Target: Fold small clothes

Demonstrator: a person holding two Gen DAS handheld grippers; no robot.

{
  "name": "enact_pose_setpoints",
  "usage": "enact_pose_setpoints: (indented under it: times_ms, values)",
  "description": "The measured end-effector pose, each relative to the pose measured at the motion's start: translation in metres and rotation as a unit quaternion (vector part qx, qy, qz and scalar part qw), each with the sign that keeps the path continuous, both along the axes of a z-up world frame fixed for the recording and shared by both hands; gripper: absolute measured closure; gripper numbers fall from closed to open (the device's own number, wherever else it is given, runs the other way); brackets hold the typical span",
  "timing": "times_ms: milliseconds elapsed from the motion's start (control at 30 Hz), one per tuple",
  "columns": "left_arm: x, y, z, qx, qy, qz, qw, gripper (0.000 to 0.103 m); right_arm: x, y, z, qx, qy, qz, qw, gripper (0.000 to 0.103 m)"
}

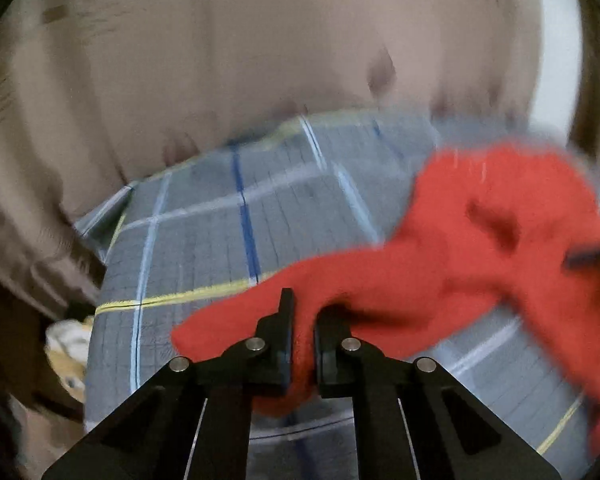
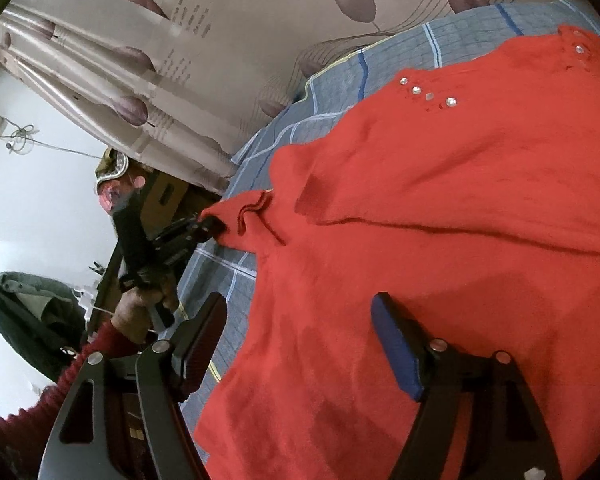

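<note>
Red sweater [image 2: 440, 208] sleeve clamped in left tongs [image 1: 302, 332], blurred; right tongs [image 2: 300, 320] apart.

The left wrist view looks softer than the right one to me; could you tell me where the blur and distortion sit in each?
Left wrist view: curtain and red sweater smeared by motion, left gripper sharp, shut on a sleeve. Right wrist view: mostly crisp, rhinestones glinting, right gripper open; fisheye curves the plaid bedsheet and darkens the corners in both.

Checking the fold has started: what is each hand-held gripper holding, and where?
Left hand-held gripper pinches the red sweater at a sleeve end. Right hand-held gripper is open, holding nothing.
</note>
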State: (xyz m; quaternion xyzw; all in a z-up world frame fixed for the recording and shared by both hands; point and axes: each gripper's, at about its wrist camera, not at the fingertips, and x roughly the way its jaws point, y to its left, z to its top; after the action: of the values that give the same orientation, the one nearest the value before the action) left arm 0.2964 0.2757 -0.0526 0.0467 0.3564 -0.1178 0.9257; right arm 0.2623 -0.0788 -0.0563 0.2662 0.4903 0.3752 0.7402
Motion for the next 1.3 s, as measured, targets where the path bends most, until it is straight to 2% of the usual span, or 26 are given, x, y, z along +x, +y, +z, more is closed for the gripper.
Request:
enact_pose_setpoints:
  times_ms: [67,100,200,367,500,700,833,933,1000,1200,1300]
  values:
    - [-0.01,0.003,0.023,-0.065,-0.021,0.023,0.9974,0.095,0.0,-0.001,0.0,0.005,0.001,-0.003,1.0,0.031]
    - [-0.013,0.004,0.032,-0.085,-0.027,0.029,0.9956,0.095,0.0,-0.002,0.0,0.007,0.001,-0.004,1.0,0.031]
    - [-0.015,-0.007,0.065,-0.118,-0.042,0.035,0.9915,0.095,0.0,-0.004,0.0,0.012,0.001,-0.009,1.0,0.031]
    - [-0.021,-0.032,0.115,-0.183,-0.071,0.01,0.9804,0.095,-0.001,-0.013,0.001,0.025,0.003,-0.026,0.999,0.031]
    - [-0.027,-0.078,0.151,-0.19,-0.105,-0.04,0.9752,0.095,-0.006,-0.032,0.002,0.048,0.01,-0.05,0.998,0.026]
    - [-0.021,-0.167,0.183,-0.187,-0.121,-0.134,0.9656,0.095,-0.013,-0.071,0.009,0.063,0.018,-0.085,0.994,0.021]
    - [-0.01,-0.228,0.186,-0.187,-0.121,-0.178,0.9585,0.095,-0.021,-0.113,0.018,0.093,0.021,-0.127,0.987,0.015]
    - [0.004,-0.278,0.176,-0.178,-0.112,-0.208,0.9552,0.095,-0.027,-0.142,0.022,0.098,0.028,-0.145,0.984,0.013]
    - [0.013,-0.302,0.166,-0.185,-0.096,-0.223,0.9524,0.095,-0.029,-0.156,0.024,0.093,0.031,-0.155,0.983,0.012]
    - [0.038,-0.382,0.119,-0.173,-0.041,-0.262,0.9486,0.095,-0.038,-0.205,0.01,0.102,0.045,-0.201,0.973,0.01]
    - [0.047,-0.408,0.092,-0.17,-0.02,-0.271,0.9472,0.093,-0.04,-0.214,0.005,0.125,0.041,-0.201,0.971,0.011]
